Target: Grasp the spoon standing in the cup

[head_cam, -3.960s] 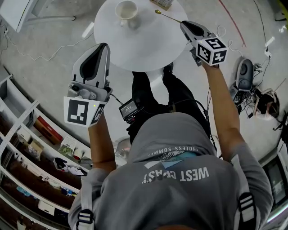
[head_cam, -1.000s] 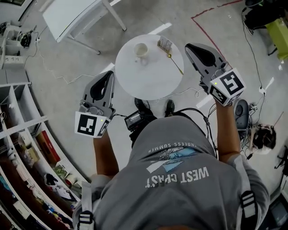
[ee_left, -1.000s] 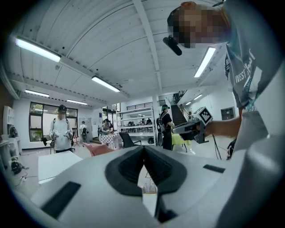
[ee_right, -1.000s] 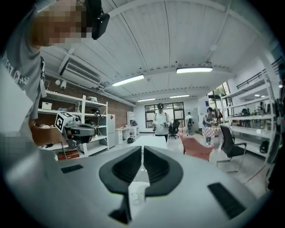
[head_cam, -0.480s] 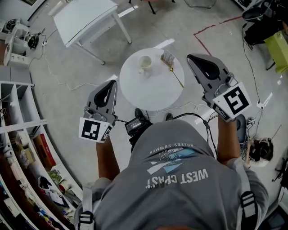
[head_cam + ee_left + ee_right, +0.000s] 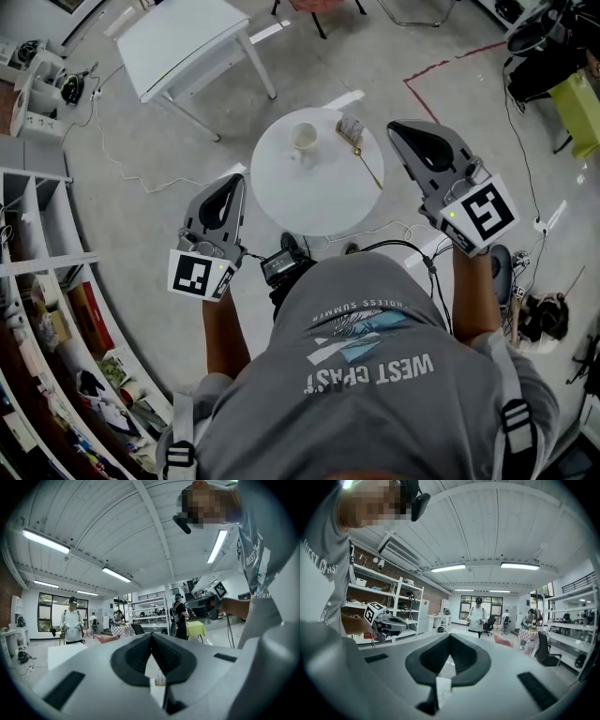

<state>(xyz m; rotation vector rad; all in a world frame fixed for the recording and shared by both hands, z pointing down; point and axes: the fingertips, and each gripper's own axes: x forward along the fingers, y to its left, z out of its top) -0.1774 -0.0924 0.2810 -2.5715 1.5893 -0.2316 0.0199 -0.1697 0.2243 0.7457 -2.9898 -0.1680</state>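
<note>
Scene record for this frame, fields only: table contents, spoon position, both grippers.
table: round white table
cup: white cup, upright, no spoon inside
spoon: slim gold-toned spoon, flat on table, right of cup, apart
box: small patterned box, by spoon's bowl end
left gripper: shut, empty
right gripper: shut, empty

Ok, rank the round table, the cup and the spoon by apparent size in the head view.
1. round table, by far the largest.
2. spoon, longer than the cup but very thin.
3. cup, shorter yet wider; by area it may outrank the spoon, so those two are unsure.
</note>
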